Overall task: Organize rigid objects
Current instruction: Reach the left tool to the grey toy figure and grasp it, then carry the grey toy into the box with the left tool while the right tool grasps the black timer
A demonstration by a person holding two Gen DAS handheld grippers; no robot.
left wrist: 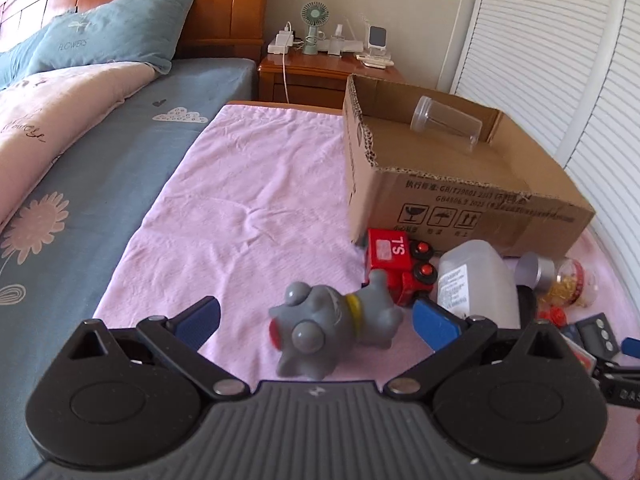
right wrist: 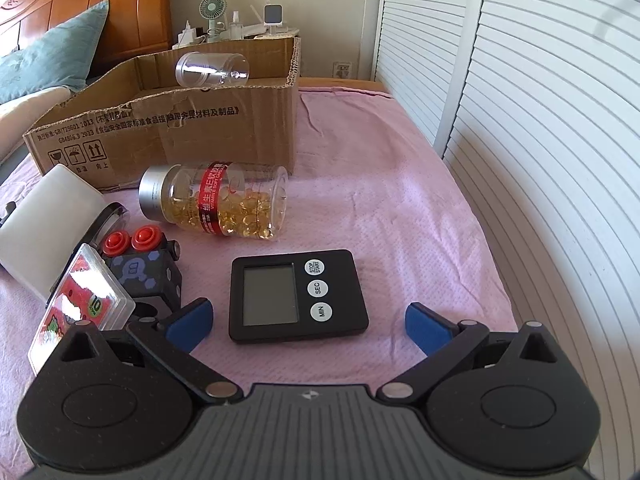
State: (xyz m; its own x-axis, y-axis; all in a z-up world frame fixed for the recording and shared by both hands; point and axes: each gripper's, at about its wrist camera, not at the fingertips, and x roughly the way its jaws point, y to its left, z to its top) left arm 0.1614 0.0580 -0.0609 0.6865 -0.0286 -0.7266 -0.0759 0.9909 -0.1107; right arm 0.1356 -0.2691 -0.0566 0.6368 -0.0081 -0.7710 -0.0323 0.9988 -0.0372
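Btwn left tool (left wrist: pixel 320 320) pads: grey toy dog (left wrist: pixel 334 320), yellow collar, on side.

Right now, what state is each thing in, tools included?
Left tool: open, straddling the gray toy dog, not gripping.
Right tool: open, empty.
Gray toy dog: on its side.
Clear jar: lying in the cardboard box, lidless.
Capsule bottle: capped, on its side.
Digital timer: flat, screen blank.
Red toy truck: tipped over.
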